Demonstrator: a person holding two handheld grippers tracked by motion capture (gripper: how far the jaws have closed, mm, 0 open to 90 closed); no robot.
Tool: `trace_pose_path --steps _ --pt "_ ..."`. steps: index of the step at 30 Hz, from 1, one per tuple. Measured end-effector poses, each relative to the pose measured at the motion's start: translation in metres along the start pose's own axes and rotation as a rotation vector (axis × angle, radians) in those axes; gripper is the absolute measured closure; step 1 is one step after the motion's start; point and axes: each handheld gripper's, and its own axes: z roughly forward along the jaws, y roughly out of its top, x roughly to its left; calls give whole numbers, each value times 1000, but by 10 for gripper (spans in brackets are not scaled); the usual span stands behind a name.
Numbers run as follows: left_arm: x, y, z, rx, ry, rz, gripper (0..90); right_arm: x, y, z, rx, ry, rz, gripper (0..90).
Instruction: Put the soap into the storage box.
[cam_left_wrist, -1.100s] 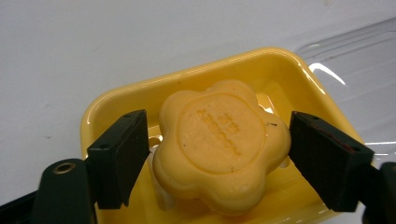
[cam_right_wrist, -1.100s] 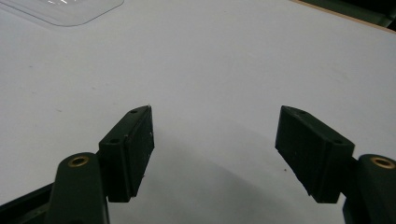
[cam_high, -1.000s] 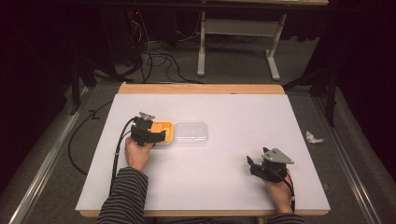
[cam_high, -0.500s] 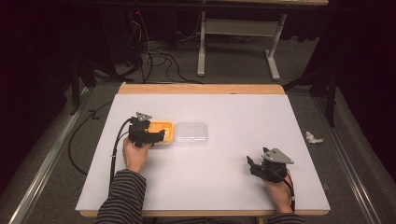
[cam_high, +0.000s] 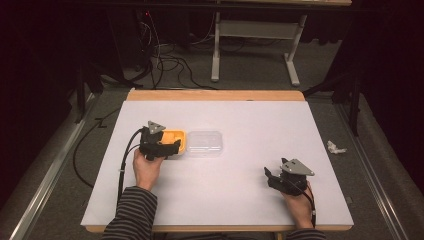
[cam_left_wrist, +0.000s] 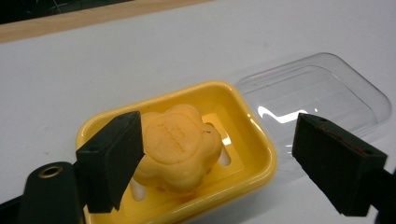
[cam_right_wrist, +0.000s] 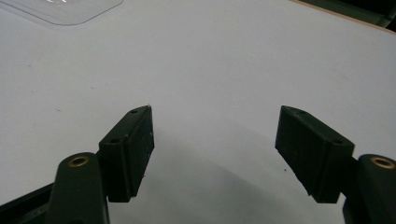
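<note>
A yellow soap dish (cam_left_wrist: 254, 144) (cam_high: 176, 140) sits left of centre on the white table, and a flower-shaped orange soap (cam_left_wrist: 180, 144) lies in it. A clear plastic lid (cam_left_wrist: 310, 95) (cam_high: 204, 143) rests flat just to the dish's right. My left gripper (cam_left_wrist: 217, 163) (cam_high: 170, 147) hovers over the dish, open, its jaws wide on either side of the soap; the left jaw is close to the soap. My right gripper (cam_right_wrist: 215, 154) (cam_high: 272, 177) is open over bare table at the front right, holding nothing. A corner of the lid (cam_right_wrist: 65, 9) shows at the top left of the right gripper view.
The white table top (cam_high: 250, 125) has a wooden far edge (cam_high: 215, 95). A black cable (cam_high: 125, 155) trails from the left gripper off the table's left side. A crumpled white scrap (cam_high: 335, 147) lies on the floor to the right. A desk frame (cam_high: 255, 35) stands beyond.
The left gripper has shifted slightly over the soap dish. The right gripper has stayed where it was.
</note>
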Motion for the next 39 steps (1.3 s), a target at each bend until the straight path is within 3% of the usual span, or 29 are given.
trace_pose_path --steps 6,15,31,39 --pt "-9 -1 -9 -26 -34 4 172 0 0 0 -1 0 -4 287" --pt "-19 -2 -18 -26 -50 -2 173 0 0 0 -1 -1 -4 287" --pt "-34 -5 -30 -11 -95 8 177 0 0 0 -4 1 -5 287" --pt "-41 -8 -34 8 -116 -16 182 0 0 0 -4 0 -4 287"
